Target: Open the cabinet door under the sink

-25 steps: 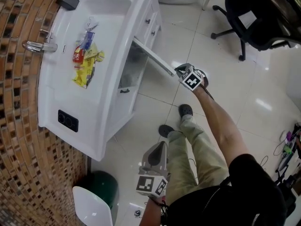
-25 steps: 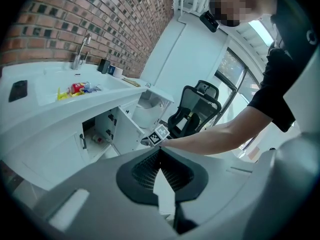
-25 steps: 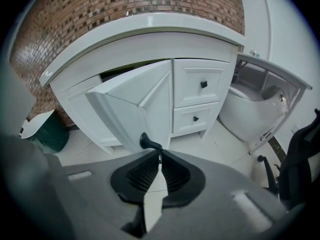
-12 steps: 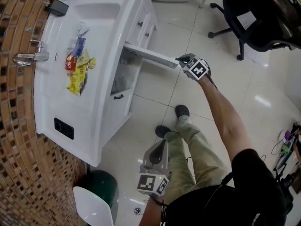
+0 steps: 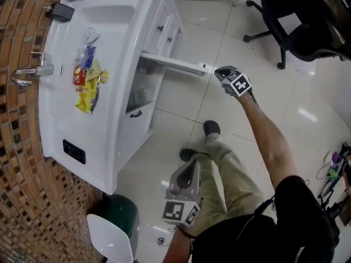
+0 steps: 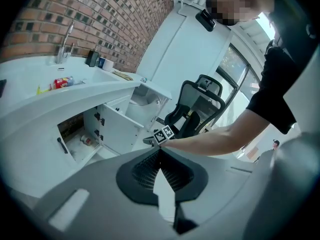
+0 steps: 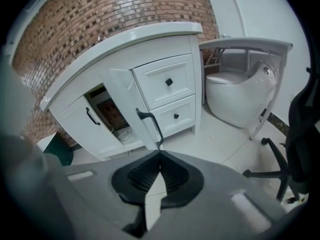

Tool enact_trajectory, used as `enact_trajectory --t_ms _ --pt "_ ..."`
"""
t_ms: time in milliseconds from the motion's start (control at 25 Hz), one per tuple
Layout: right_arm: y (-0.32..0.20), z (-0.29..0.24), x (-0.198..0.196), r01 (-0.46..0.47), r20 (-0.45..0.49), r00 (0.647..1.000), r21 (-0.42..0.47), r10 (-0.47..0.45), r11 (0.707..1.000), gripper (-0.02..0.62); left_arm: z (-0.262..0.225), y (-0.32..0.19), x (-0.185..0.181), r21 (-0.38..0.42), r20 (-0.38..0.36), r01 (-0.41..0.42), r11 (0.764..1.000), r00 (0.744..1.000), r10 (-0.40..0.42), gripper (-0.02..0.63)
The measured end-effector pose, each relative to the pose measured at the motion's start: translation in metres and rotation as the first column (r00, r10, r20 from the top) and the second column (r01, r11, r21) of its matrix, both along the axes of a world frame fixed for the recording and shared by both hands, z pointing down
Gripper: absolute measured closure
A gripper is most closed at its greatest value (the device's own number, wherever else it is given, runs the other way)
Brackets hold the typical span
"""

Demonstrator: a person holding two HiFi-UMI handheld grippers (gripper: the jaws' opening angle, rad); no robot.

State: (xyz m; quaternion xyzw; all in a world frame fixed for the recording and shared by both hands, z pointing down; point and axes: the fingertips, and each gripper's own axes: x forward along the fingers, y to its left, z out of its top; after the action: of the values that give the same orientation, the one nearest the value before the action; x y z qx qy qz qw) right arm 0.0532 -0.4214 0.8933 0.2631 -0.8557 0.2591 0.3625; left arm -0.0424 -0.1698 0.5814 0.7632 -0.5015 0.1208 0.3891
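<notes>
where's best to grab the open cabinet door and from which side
Take the black bar handle near the free edge of the open door. It stands upright, off the door's outer face, so come at that face from the room side, fingers either side of the bar.

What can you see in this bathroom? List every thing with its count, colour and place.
vanity: one, white, against the brick wall
tap: one, chrome, on the vanity by the wall
packets: small pile, yellow, red and blue, on the vanity top
door: one, white, swung open from the vanity front
drawers: two, white, beside the open door
chair: one, black, on the floor, upper right
bin: one, green, at the vanity's near end
toilet: one, white, past the drawers
shoes: two, dark, on the floor
left gripper: one, grey, low in the head view, jaws shut
right gripper: one, grey, just off the door's edge, jaws just closed, empty
</notes>
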Motion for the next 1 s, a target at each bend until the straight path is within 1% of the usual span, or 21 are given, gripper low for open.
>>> enact_trajectory --t_ms 120,280,400,520,640,760,880,1000 --pt "0.030 -0.020 0.014 -0.025 0.039 0.999 0.022 0.024 0.999 0.604 -0.006 0.004 -0.001 0.004 0.009 -0.003 1.000 1.000 0.003 0.589" --pt "0.095 -0.053 0.036 -0.028 0.072 0.997 0.027 0.026 0.999 0.604 -0.016 0.020 0.003 0.014 0.017 -0.025 1.000 1.000 0.025 0.589" --pt "0.143 -0.087 0.049 -0.050 0.103 0.994 0.030 0.046 0.998 0.604 -0.029 0.030 0.008 0.052 0.022 -0.062 0.997 0.998 0.061 0.589" --pt "0.202 -0.132 0.050 -0.039 0.130 0.991 0.048 0.033 0.998 0.604 -0.051 0.053 0.012 0.099 0.023 -0.089 0.991 0.996 0.087 0.589" --pt "0.264 -0.189 0.043 -0.025 0.170 0.985 0.098 0.008 0.995 0.604 -0.079 0.089 0.015 0.153 0.020 -0.108 0.982 0.994 0.106 0.589" --pt "0.322 -0.253 0.036 -0.016 0.204 0.979 0.173 -0.019 0.985 0.604 -0.103 0.140 0.015 0.220 0.015 -0.127 0.967 0.992 0.126 0.589" --pt "0.381 -0.320 0.021 -0.005 0.223 0.973 0.253 -0.054 0.967 0.604 -0.133 0.193 0.002 0.268 0.030 -0.126 0.955 0.992 0.123 0.589" --pt "0.436 -0.386 0.007 -0.003 0.260 0.962 0.313 -0.083 0.950 0.604 -0.169 0.242 -0.011 0.309 0.053 -0.119 0.943 0.993 0.107 0.589"
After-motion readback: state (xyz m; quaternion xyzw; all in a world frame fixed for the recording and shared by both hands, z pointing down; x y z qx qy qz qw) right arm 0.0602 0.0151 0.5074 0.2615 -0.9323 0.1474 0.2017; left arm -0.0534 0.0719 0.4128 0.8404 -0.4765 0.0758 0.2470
